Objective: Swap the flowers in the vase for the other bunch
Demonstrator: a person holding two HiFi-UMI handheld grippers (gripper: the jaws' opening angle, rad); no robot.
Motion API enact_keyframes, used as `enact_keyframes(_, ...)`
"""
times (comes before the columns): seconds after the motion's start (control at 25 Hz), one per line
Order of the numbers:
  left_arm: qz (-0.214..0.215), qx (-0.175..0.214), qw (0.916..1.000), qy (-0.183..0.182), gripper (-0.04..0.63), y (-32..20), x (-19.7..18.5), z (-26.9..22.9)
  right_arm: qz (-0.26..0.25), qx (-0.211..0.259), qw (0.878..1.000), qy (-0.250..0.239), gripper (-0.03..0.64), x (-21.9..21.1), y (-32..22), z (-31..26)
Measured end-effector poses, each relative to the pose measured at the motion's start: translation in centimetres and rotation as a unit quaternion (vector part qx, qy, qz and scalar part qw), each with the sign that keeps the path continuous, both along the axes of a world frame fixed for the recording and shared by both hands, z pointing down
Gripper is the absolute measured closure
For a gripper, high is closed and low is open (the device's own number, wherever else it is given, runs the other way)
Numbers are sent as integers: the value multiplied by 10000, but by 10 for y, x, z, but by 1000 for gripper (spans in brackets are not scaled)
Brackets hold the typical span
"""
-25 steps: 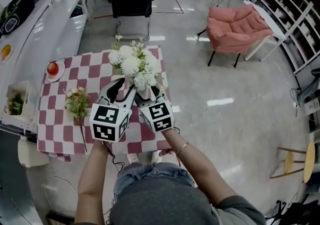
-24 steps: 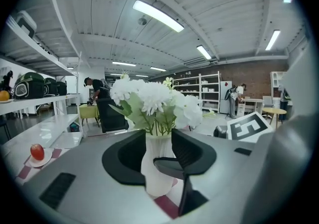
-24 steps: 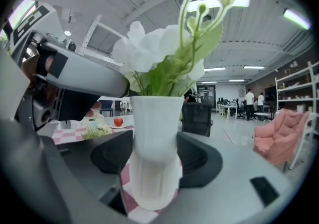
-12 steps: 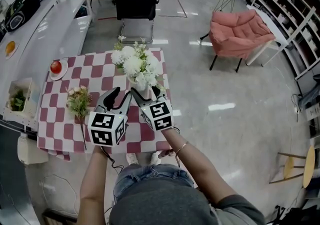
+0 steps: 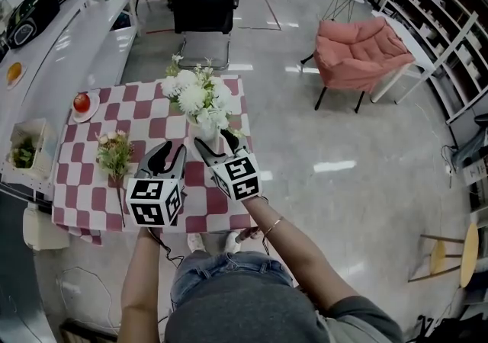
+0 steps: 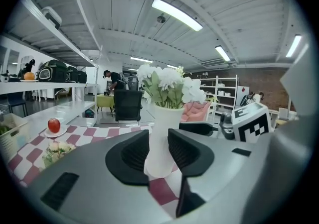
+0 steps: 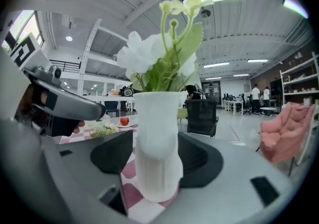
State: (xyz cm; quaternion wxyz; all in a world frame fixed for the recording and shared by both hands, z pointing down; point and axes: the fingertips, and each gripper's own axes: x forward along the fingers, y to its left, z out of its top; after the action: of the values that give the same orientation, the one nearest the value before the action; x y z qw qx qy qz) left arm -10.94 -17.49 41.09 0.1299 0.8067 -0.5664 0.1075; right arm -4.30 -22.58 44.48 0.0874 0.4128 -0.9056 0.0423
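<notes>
A white vase (image 5: pixel 206 133) holding white flowers (image 5: pixel 195 94) stands near the right edge of the checked table (image 5: pixel 145 114). My right gripper (image 5: pixel 213 140) is shut on the vase's lower body (image 7: pixel 155 138), one jaw on each side. My left gripper (image 5: pixel 169 152) hovers just left of the vase. Its jaws have just been closing and stand partly open with nothing between them; the vase (image 6: pixel 162 138) shows beyond their gap. The other bunch (image 5: pixel 114 155), small pale flowers with green leaves, lies flat on the table at the left.
A red apple on a small plate (image 5: pixel 81 103) sits at the table's far left corner. A black chair (image 5: pixel 202 2) stands behind the table and a pink armchair (image 5: pixel 364 44) on the floor to the right. A white counter (image 5: pixel 53 44) runs along the left.
My left gripper has drawn back from the vase, down and to the left, with its jaws narrower. My right gripper has kept its hold on the vase.
</notes>
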Motion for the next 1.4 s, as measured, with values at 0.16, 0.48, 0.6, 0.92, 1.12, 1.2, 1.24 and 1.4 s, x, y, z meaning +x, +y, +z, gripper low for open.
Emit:
enact_keyframes(0.16, -175, 26, 9998, 43, 489, 6, -2, 2, -46, -87, 9999, -69, 337, 6, 13, 1)
enact_keyframes(0.48, -626, -33, 9976, 291, 543, 25, -4, 17, -290, -432, 9984, -229, 406, 27, 56, 11)
enact_keyframes(0.6, -757, -85, 9965, 357, 552, 34, -4, 24, -348, -581, 9974, -255, 472, 38, 71, 13)
enact_keyframes(0.92, -773, -30, 9962, 405, 559, 50, 1, 27, -7, -486, 9987, -158, 603, 75, 88, 2)
enact_keyframes(1.12, -720, 237, 9969, 223, 563, 57, -1, 17, 20, -359, 9993, -137, 606, 81, 100, -10)
enact_keyframes(1.2, -669, 279, 9972, 184, 565, 58, -2, 15, 23, -311, 9994, -177, 606, 80, 105, -17)
enact_keyframes(1.24, -648, 289, 9973, 181, 565, 60, -3, 15, 42, -292, 9994, -204, 606, 79, 108, -21)
enact_keyframes(1.4, -584, 302, 9976, 201, 565, 69, -9, 15, 193, -280, 9992, -212, 606, 78, 118, -33)
